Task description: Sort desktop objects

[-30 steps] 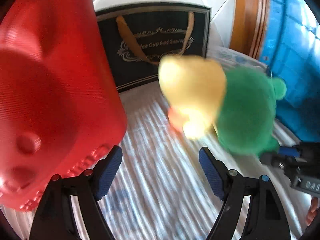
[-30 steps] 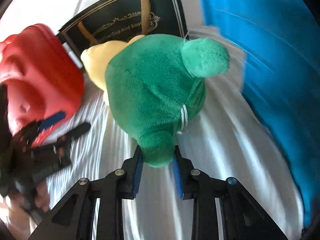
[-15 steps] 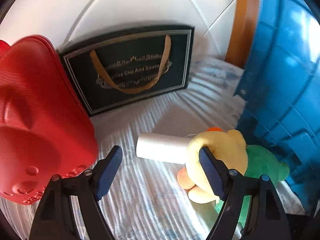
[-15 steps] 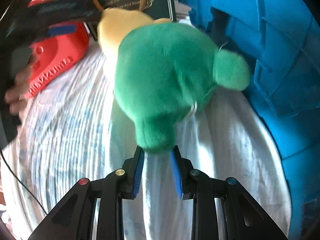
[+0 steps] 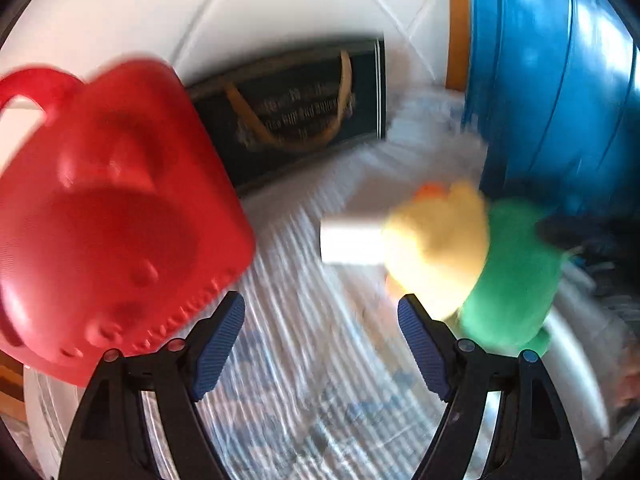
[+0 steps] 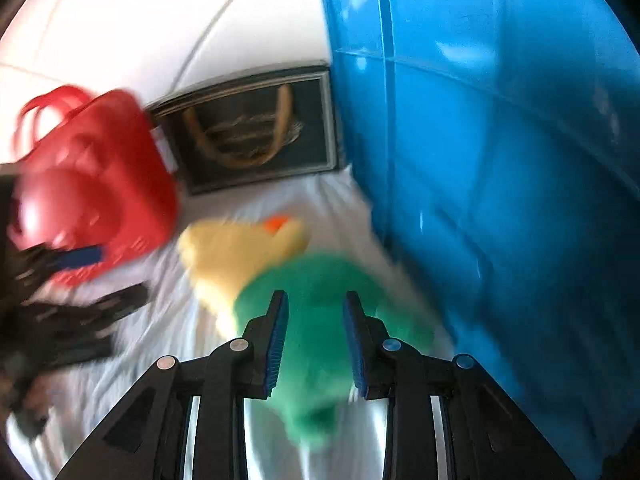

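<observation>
A plush toy [image 6: 240,256] with a yellow head and green body hangs between the blue pads of my right gripper [image 6: 316,300]. The pads still press its green part while the jaws are opening. In the left wrist view the plush toy [image 5: 516,272] sits at the right, just past the right finger. My left gripper [image 5: 320,316] stands open over the striped cloth with nothing between its fingers. A white roll [image 5: 350,242] lies on the cloth behind the toy's head. Both views are blurred.
A red plastic basket [image 5: 112,208] with handles stands at the left. A dark gift bag [image 5: 304,120] leans against the white wall at the back. A big blue crate [image 6: 500,160] fills the right side, close to the toy. The left gripper [image 6: 60,300] shows as a dark blur.
Both grippers have risen above the cloth. The toy went up with the right gripper and now sits lower between its pads. The white roll has come into view.
</observation>
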Available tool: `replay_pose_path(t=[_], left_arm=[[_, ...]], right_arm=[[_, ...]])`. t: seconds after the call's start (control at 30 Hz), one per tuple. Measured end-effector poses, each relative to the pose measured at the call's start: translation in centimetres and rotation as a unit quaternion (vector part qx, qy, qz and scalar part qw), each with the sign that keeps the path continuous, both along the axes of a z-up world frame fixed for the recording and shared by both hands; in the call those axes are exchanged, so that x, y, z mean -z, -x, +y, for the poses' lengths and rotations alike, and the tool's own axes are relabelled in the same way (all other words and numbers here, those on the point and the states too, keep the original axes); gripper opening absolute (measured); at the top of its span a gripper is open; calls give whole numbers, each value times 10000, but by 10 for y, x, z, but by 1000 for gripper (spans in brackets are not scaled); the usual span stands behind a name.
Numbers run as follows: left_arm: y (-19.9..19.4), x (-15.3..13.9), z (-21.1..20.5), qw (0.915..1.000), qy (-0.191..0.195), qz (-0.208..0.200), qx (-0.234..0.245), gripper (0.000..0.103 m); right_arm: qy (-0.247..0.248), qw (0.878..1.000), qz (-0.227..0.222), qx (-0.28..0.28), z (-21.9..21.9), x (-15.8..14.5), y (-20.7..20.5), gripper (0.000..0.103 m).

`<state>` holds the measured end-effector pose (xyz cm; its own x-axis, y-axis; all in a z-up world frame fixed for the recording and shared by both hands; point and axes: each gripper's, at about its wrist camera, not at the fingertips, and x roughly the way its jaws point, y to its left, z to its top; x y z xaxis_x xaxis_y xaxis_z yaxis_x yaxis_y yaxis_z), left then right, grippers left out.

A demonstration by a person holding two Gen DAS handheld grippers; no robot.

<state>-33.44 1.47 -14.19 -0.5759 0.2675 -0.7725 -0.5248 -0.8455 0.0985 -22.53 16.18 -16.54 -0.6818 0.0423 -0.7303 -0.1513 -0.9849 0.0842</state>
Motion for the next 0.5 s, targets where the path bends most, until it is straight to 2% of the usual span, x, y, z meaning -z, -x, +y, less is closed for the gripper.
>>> replay_pose_path(t=[0.07, 0.13, 0.17, 0.2, 0.23, 0.3, 0.33, 0.37, 0.4, 0.5], left_arm=[[7, -17, 4, 9997, -212, 83, -65, 79], [18, -25, 19, 9995, -286, 106, 15, 79], [25, -23, 28, 9996, -268, 98, 56, 79], [30, -19, 39, 9996, -252, 10, 151, 79], [34, -12, 49, 9992, -246, -171, 269, 79], [39, 17, 68, 9957, -37, -776, 505, 79], [34, 30, 71, 9943, 154, -893, 564, 79], [28, 34, 69, 9957, 261, -747, 491, 80], [16, 33, 57, 9976, 231, -534, 379, 80], [-22, 30, 9, 9977, 4, -639, 239, 79]], right_arm=[[229, 9994, -258, 51, 1, 14, 15, 30], [251, 9990, -278, -260, -8, 16, 10, 31], [94, 9978, -265, -602, -20, 14, 0, 32], [-77, 9958, -267, -870, -24, 15, -13, 38], [-311, 9917, -236, -1228, -39, 12, -29, 38], [-317, 9874, -188, -1541, -49, 8, -46, 38], [-203, 9867, -205, -1601, -49, 4, -53, 37], [-19, 9874, -244, -1564, -45, 1, -61, 37], [282, 9886, -297, -1449, -35, -2, -68, 37], [1043, 9878, -327, -1112, -11, -7, -90, 38]])
